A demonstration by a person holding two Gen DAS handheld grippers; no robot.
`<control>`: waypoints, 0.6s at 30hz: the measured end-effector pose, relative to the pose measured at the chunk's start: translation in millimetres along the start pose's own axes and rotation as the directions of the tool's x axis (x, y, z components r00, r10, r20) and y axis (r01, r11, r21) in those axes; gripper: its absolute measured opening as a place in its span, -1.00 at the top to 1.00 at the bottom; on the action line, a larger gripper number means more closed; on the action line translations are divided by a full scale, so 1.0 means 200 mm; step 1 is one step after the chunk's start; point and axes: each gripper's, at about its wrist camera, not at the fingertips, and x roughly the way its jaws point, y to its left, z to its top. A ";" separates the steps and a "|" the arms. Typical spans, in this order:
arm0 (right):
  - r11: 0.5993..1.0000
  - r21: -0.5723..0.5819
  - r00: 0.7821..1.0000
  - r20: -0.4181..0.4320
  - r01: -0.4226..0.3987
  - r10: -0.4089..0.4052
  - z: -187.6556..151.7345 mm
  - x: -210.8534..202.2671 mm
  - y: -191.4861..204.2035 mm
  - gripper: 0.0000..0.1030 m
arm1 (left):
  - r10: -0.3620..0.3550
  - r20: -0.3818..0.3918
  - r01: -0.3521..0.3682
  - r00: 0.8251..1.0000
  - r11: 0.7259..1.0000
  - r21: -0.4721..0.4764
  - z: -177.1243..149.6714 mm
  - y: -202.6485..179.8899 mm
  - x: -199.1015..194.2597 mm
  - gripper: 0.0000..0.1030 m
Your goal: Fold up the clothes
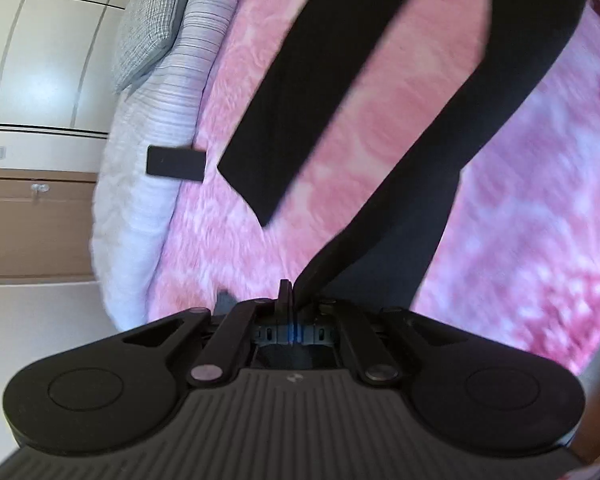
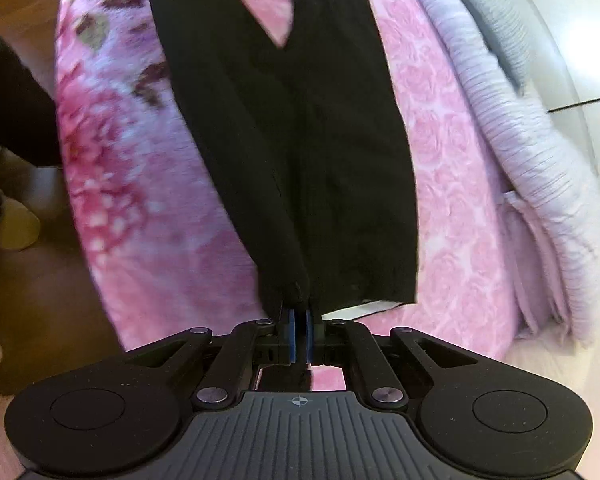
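Blurring black garment (image 2: 300, 140), top cropped

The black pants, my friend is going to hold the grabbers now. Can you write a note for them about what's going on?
Left tool: shut on the black pants, pinching one edge of the cloth.
Right tool: shut on the same pants, bunched between its blue pads.
The pants hang from both tools over the pink blanket on the bed; the two legs stretch away from the tools.
Done: pants picked up by both tools.
Left: probably lay them flat and fold. No fold shows yet.
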 end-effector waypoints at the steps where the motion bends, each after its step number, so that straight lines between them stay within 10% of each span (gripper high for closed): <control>1: 1.000 0.011 1.000 -0.014 -0.018 0.019 0.01 0.03 -0.11 0.98 | -0.025 0.005 0.025 1.000 1.000 -0.002 0.04 0.09 0.07 0.98; 8: 0.990 0.090 0.987 -0.108 -0.108 0.118 0.19 0.40 -0.72 1.00 | -0.153 0.021 0.151 0.988 0.986 0.066 0.40 0.55 0.66 0.98; 18: 0.942 0.302 0.972 -0.137 -0.144 0.193 0.22 0.84 -1.08 1.00 | -0.206 -0.009 0.205 0.978 0.967 0.148 0.79 0.66 1.26 0.98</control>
